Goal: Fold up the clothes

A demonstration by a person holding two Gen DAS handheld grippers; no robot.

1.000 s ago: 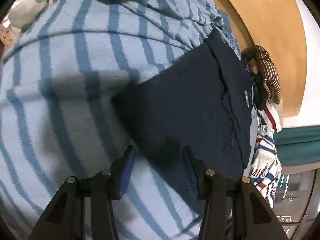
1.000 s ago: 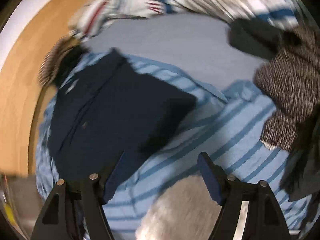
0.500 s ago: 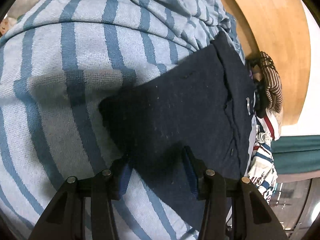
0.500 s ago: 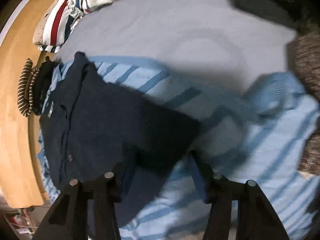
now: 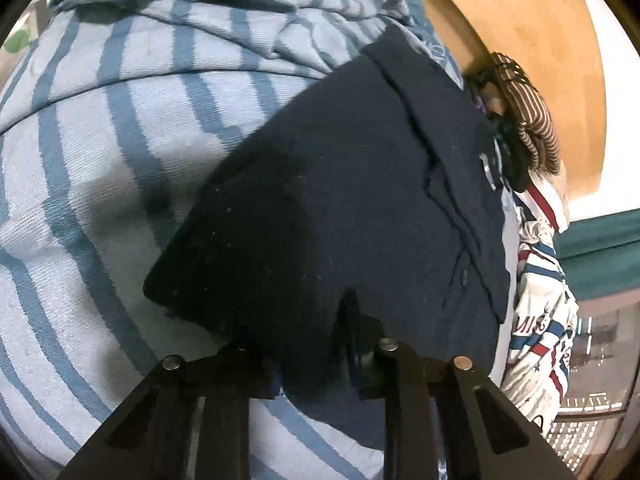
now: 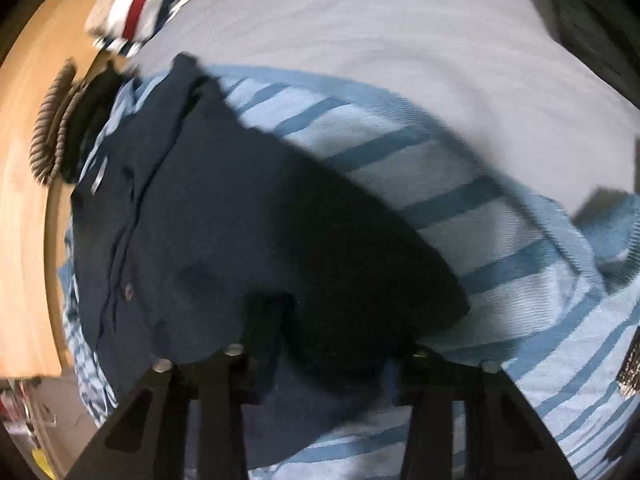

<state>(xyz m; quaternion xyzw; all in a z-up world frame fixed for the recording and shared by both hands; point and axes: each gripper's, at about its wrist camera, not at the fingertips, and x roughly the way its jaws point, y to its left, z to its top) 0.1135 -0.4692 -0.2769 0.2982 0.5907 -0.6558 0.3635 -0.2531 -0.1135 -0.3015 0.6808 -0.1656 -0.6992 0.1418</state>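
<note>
A folded navy shirt (image 5: 340, 200) lies on the blue-striped towel (image 5: 100, 160); the left gripper (image 5: 308, 344) and right gripper (image 6: 332, 340) are both closing on its near hem

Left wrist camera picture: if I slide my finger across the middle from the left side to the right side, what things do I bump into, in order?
Blue striped cloth → dark navy shirt → brown striped garment → wooden board.
</note>
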